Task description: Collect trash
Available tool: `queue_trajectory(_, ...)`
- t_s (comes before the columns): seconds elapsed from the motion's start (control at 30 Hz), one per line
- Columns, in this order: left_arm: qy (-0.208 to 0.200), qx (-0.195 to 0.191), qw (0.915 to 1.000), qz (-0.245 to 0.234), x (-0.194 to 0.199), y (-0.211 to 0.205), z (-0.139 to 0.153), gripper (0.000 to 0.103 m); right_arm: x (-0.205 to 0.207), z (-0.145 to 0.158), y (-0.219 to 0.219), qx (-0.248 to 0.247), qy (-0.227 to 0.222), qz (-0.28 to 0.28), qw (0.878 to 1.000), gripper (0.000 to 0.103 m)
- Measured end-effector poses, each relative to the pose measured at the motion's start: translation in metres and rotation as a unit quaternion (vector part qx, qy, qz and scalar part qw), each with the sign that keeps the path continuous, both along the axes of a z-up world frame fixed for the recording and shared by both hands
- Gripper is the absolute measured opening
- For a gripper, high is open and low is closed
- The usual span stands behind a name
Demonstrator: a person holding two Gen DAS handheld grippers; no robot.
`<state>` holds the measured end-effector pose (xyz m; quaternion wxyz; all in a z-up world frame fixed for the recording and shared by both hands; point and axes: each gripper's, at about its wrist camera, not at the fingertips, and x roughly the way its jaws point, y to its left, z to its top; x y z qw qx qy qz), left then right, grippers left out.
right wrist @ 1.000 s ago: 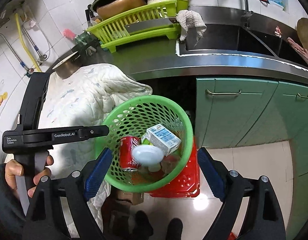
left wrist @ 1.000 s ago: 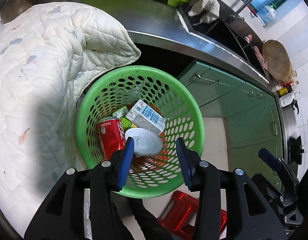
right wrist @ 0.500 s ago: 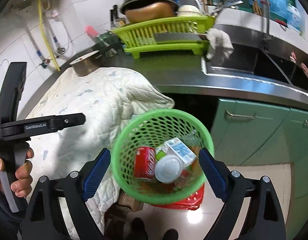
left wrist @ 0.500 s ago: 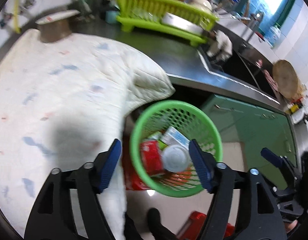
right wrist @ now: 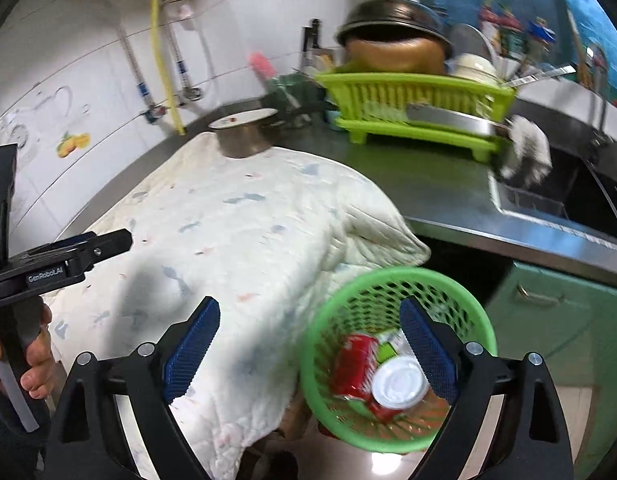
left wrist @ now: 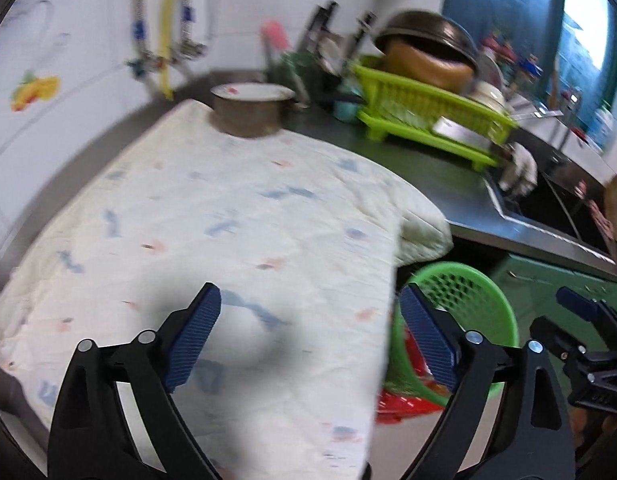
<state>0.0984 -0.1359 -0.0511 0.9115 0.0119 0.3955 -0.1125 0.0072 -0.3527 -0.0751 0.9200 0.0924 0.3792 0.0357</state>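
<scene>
Left gripper: blue ribbed fingers spread wide, nothing between them, hovering over the quilt.
Right gripper: fingers likewise wide apart and holding nothing; its right finger overlaps the basket at 4 o'clock.
Green basket: round perforated plastic bin at 4 o'clock in the right wrist view, below the counter edge, just beside the hanging quilt.
Trash: inside the basket lie a red can, a cup with a white lid touching the can, and a green-and-white carton scrap, blurred.
Quilt: white, faint blue and pink marks, covering the counter from centre to 9 o'clock.
Metal pot: at 12 o'clock, on the quilt's far edge.
Dish rack: lime green, at 1 o'clock, carrying an upturned dark wok.
Sink: at 2 o'clock.
</scene>
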Motion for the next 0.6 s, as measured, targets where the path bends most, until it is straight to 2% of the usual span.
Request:
queue_trajectory(0.13, -0.017, 0.005, 0.9993, 0.032, -0.005, 0.031, 0.014, 0.093, 0.014, 0.009, 0.022, -0.004, -0.011, 0.027, 1.0, 0.09)
queue_trajectory(0.33, -0.051, 0.039, 0.9951, 0.075, -0.016, 0.07, 0.033, 0.095, 0.035, 0.021, 0.052, -0.006, -0.023, 0.059, 0.998, 0.091)
queue_trajectory(0.6, -0.053, 0.036, 0.9895, 0.129, -0.031, 0.113, 0.04, 0.098, 0.051, 0.035, 0.089, -0.001, -0.044, 0.092, 0.995, 0.091)
